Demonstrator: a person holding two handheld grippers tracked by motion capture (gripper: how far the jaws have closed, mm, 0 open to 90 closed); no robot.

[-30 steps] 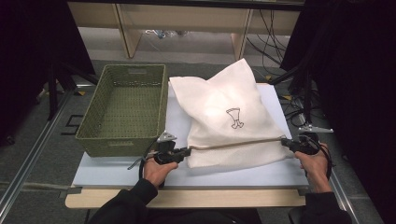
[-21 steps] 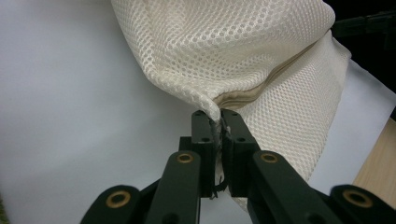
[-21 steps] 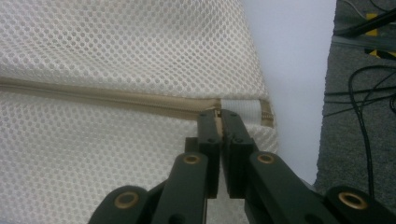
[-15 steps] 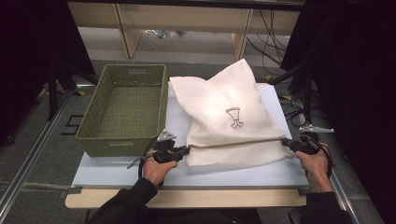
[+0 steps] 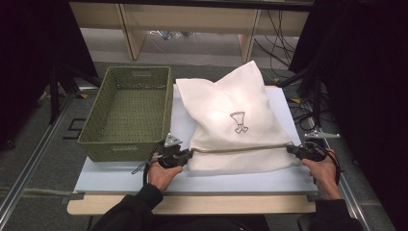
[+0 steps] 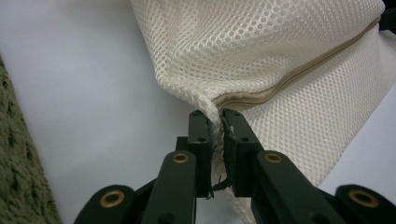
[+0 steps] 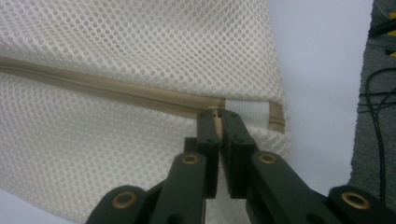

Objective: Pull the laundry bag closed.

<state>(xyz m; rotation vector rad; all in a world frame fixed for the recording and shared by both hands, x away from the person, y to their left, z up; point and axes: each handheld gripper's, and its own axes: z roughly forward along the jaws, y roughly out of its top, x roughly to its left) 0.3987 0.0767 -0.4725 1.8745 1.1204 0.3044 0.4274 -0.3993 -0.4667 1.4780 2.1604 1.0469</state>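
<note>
One white table (image 5: pixel 120 175) carries one green woven basket (image 5: pixel 127 113) and, just beside it, one cream mesh laundry bag (image 5: pixel 231 120) with one tan zipper (image 5: pixel 240 148). Two grippers: the left gripper (image 6: pixel 216 116) pinches the bag's corner; the right gripper (image 7: pixel 218 114) pinches the zipper's end.

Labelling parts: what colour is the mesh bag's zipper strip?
Tan zipper strip on the cream mesh bag; clearest in the right gripper view.

mesh bag (image 5: pixel 231 120): cream, tan zipper (image 7: pixel 116 91) | basket (image 5: pixel 127 113): olive green weave | table (image 5: pixel 120 175): white
</note>
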